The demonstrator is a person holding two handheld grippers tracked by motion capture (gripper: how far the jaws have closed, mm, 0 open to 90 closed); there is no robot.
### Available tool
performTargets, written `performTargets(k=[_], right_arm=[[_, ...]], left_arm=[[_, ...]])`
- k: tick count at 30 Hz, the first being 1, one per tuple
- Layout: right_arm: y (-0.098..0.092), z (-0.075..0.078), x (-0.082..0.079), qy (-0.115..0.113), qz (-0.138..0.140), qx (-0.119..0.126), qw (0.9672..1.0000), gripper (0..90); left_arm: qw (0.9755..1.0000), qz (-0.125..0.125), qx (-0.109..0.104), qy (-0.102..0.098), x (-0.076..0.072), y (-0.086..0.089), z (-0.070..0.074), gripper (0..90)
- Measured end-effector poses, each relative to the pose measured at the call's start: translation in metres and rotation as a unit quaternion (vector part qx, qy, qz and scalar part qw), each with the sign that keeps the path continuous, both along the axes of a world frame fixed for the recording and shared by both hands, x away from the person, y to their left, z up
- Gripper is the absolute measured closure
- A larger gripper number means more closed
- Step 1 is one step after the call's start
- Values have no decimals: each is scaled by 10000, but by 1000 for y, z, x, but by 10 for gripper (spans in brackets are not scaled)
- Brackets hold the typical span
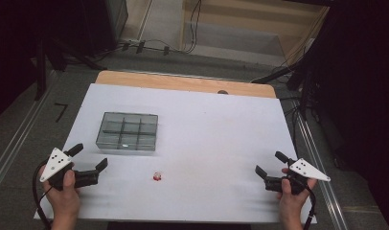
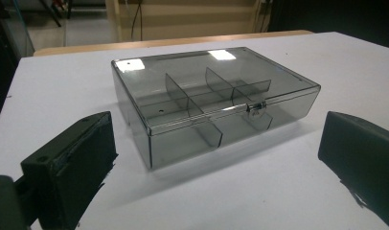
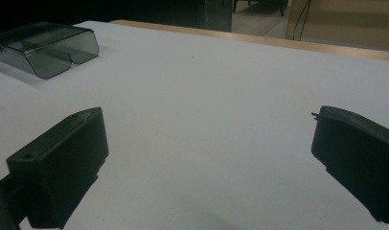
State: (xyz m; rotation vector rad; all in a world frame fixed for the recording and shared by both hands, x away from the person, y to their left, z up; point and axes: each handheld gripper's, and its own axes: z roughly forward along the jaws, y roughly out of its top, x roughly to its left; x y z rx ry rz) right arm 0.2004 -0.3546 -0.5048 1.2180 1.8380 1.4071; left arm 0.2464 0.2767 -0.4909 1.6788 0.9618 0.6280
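Table (image 1: 221, 143) was spread with white sheet, giving plain work surface. Smoky compartment box (image 1: 127, 131) was set left of centre in high view, lid latched shut, clasp turned toward left gripper (image 1: 90, 161), probably for opening. Small red item (image 1: 157, 176) was left at lower centre, apart from box. Right gripper (image 1: 270, 164) was parked lower right. Both jaw pairs were spread wide, nothing between; box lay just ahead of left jaws, untouched.

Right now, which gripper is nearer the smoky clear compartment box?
Left. The left gripper sits just below and left of the box, jaws open toward it. The right gripper is far off across the white table, also open.
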Motion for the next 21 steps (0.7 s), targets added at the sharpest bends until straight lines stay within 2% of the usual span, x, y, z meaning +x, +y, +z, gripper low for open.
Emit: performTargets(k=[6,12,13,21], right_arm=[[0,1,-2,11,22,1,10000,0],[1,4,-6,25,-14,85,10000,0],[1,4,-6,24,-23,92,10000,0],[2,4,-7,-19,-4,100,9999,0]], left_arm=[[10000,14,20,-20,0,-5,2,0],[9999,-121,33,-12,0,-8,7,0],[9999,-160,-21,-1,0,-8,9,0],[9998,-184,-66,-63,2,-11,14,0]])
